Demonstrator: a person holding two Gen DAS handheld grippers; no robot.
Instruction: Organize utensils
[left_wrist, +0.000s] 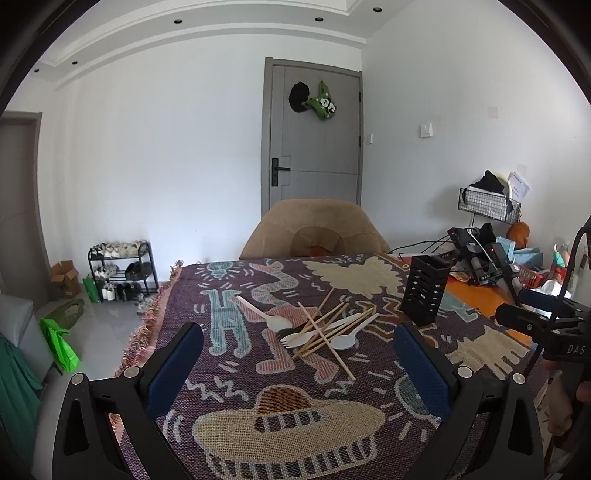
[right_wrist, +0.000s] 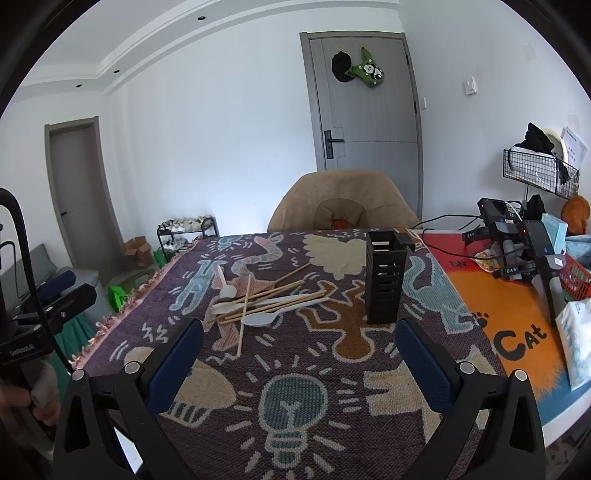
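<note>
The left gripper hovered over the bench with its blue-padded fingers spread wide and holding nothing. Ahead of those fingers, roughly centred between them, lay the loose pile of wooden chopsticks crossed over white plastic spoons and a white plastic fork, all flat on the patterned woven cloth that covered the bench. Beyond the left gripper's right finger stood the black slatted plastic utensil holder, upright and well apart from the pile.

The right gripper also hung above the cloth, its blue-padded fingers spread apart and empty. From that side, the utensil holder stood upright just ahead of the right finger, while the chopsticks and the spoons lay ahead of the left finger. One chopstick pointed back toward the fingers, out of the pile.

Each gripper showed at the edge of the other's view, out to the side of the fingers. Past the far edge of the bench stood a tan upholstered chair.
</note>
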